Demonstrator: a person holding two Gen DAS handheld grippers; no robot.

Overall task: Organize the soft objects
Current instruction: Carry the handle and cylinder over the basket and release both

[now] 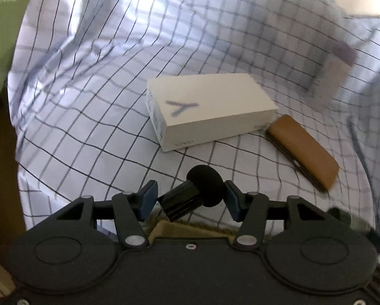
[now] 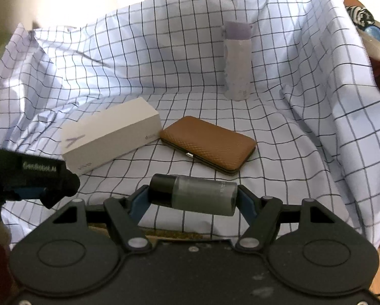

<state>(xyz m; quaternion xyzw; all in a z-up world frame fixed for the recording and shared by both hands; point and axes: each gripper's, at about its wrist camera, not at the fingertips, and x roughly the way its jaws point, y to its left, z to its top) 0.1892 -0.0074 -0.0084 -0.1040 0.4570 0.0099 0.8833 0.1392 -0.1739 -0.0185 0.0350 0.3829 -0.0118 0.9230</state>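
My left gripper point(image 1: 190, 199) is shut on a small black microphone with a round foam head point(image 1: 205, 188), held crosswise just above the checked cloth point(image 1: 88, 127). My right gripper point(image 2: 192, 198) is shut on a grey bottle with a black cap point(image 2: 195, 194), held lengthwise between the pads. A white box point(image 1: 207, 109) lies on the cloth ahead; it also shows in the right wrist view point(image 2: 111, 139). A brown case point(image 1: 304, 152) lies right of the box, also in the right wrist view point(image 2: 210, 145). The left gripper body point(image 2: 32, 178) shows at the left of the right wrist view.
A tall pale bottle with a purple lid point(image 2: 237, 61) stands at the back right of the cloth; in the left wrist view it is blurred point(image 1: 330, 68). The cloth point(image 2: 317, 101) rises in folds at back and sides. Clutter point(image 2: 368, 25) sits beyond the right edge.
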